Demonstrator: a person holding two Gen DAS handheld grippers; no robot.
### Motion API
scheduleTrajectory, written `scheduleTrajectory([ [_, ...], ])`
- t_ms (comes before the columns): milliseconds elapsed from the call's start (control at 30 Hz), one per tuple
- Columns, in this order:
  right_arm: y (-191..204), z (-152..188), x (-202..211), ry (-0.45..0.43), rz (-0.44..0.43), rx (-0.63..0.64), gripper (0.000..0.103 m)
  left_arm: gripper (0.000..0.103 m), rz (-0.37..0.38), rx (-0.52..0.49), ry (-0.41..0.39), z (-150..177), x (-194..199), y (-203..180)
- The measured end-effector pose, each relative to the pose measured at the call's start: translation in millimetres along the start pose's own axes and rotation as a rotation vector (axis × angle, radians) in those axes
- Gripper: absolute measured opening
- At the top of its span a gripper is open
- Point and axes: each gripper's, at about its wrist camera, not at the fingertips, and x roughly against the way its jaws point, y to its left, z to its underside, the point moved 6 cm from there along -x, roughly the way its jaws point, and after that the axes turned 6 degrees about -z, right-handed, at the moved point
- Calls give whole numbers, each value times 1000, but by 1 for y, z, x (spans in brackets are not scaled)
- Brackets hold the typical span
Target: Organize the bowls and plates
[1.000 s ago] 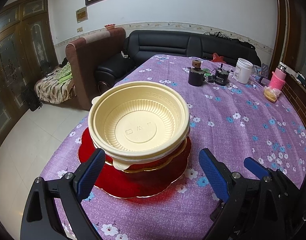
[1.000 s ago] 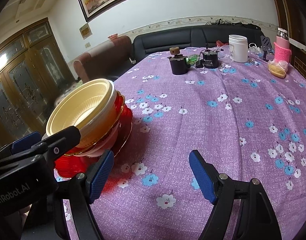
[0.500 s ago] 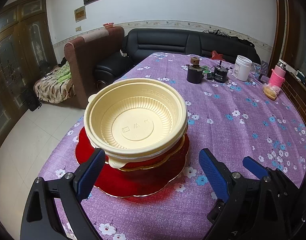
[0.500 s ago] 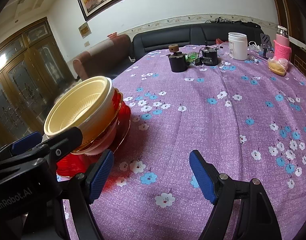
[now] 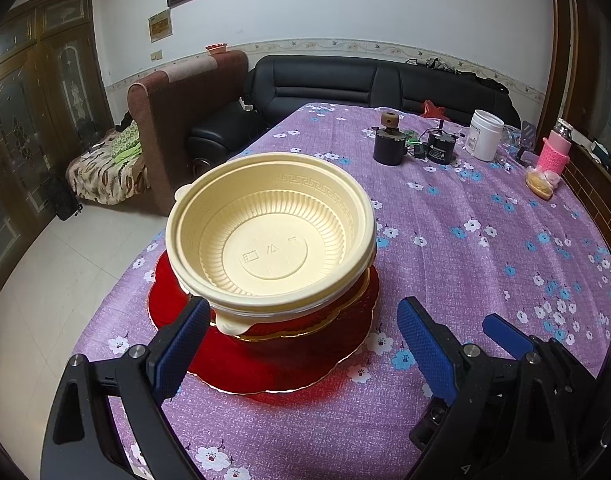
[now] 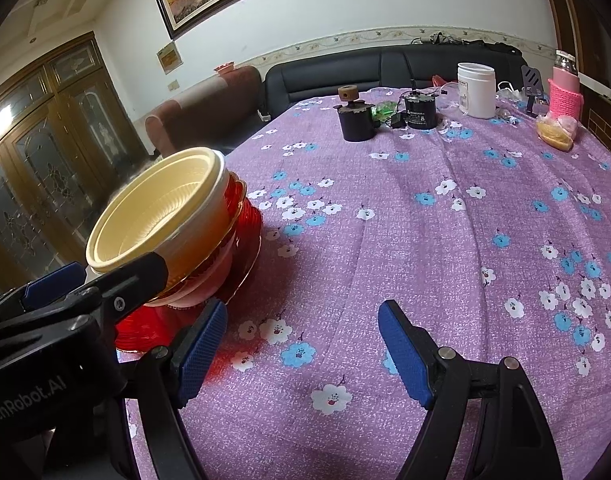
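Observation:
A cream plastic bowl (image 5: 271, 236) tops a stack of bowls that stands on gold-rimmed red plates (image 5: 265, 360) near the table's left edge. My left gripper (image 5: 301, 344) is open just in front of the stack, its blue pads wide apart with nothing between them. In the right wrist view the same cream bowl (image 6: 157, 216) and the red plates (image 6: 245, 220) appear at the left. My right gripper (image 6: 301, 344) is open over bare purple cloth to the right of the stack, holding nothing.
The purple flowered tablecloth (image 5: 485, 248) covers the table. At the far end stand a dark pot with a wooden knob (image 5: 390, 140), a small black device (image 5: 441, 148), a white jar (image 5: 485, 134) and a pink bottle (image 5: 553, 150). Sofas (image 5: 345, 88) lie beyond.
The view of the stack shifts only slightly between frames. Both grippers stay open and in place.

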Motion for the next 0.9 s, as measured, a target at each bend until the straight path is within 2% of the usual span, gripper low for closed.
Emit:
scheduleTrajectory([
  [167, 4, 0, 0, -5, 0, 13, 82, 94, -10, 38, -44, -2, 6, 8],
  [300, 9, -2, 4, -24, -1, 34, 82, 95, -82, 100, -181, -11, 30, 23],
  [333, 11, -3, 4, -29, 1, 40, 82, 101, -92, 114, -213, -13, 37, 26],
  [400, 16, -5, 7, -45, 4, 60, 82, 103, -81, 154, -281, -17, 50, 35],
  [467, 20, -7, 9, -52, 5, 76, 82, 103, -51, 186, -301, -17, 55, 40],
  [567, 28, -9, 9, -57, -3, 101, 82, 103, -33, 199, -285, -17, 52, 45],
  [767, 42, -10, 8, -58, -6, 159, 83, 103, -80, 171, -215, -14, 39, 46],
  [900, 49, -9, 7, -58, -9, 188, 84, 103, -79, 167, -188, -14, 31, 48],
])
